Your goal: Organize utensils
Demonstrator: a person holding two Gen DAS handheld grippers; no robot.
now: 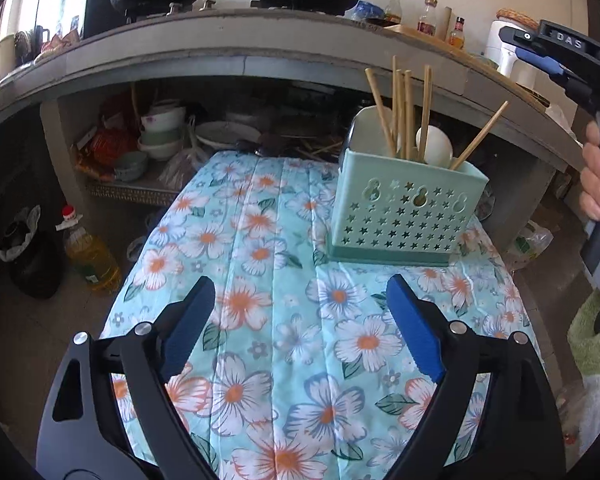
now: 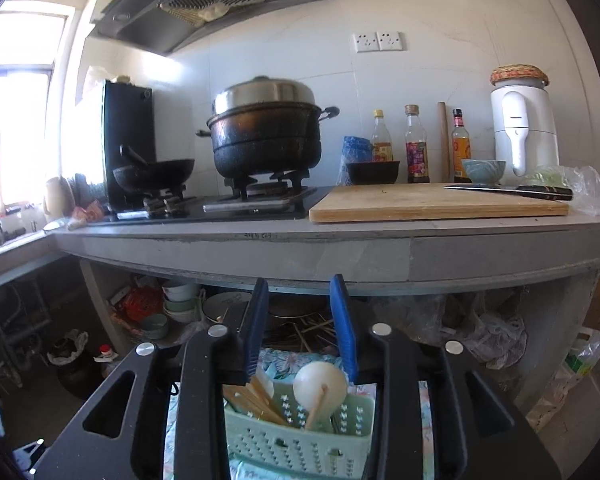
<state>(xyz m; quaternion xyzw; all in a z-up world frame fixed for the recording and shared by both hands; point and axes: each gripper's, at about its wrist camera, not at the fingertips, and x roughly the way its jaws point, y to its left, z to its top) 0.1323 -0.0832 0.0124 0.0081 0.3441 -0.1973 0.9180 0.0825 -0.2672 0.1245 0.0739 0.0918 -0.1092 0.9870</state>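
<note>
A mint-green perforated utensil holder (image 1: 404, 212) stands on the floral tablecloth (image 1: 284, 320) at the far right. Several wooden chopsticks (image 1: 404, 116) and a white spoon (image 1: 434, 146) stand upright in it. My left gripper (image 1: 300, 312) is open and empty, low over the cloth, in front of and left of the holder. My right gripper (image 2: 302, 328) is held above the holder (image 2: 296, 436), jaws partly open with nothing between them; the spoon (image 2: 320, 386) and chopsticks (image 2: 252, 398) lie below it. It also shows at the upper right of the left wrist view (image 1: 540, 52).
A grey kitchen counter (image 2: 340, 240) runs behind the table, carrying a stove with a black pot (image 2: 266, 136) and wok (image 2: 154, 174), a cutting board (image 2: 436, 202) with a knife (image 2: 512, 191), bottles and a white appliance. Bowls (image 1: 160, 140) sit under the counter. An oil bottle (image 1: 90, 256) stands on the floor.
</note>
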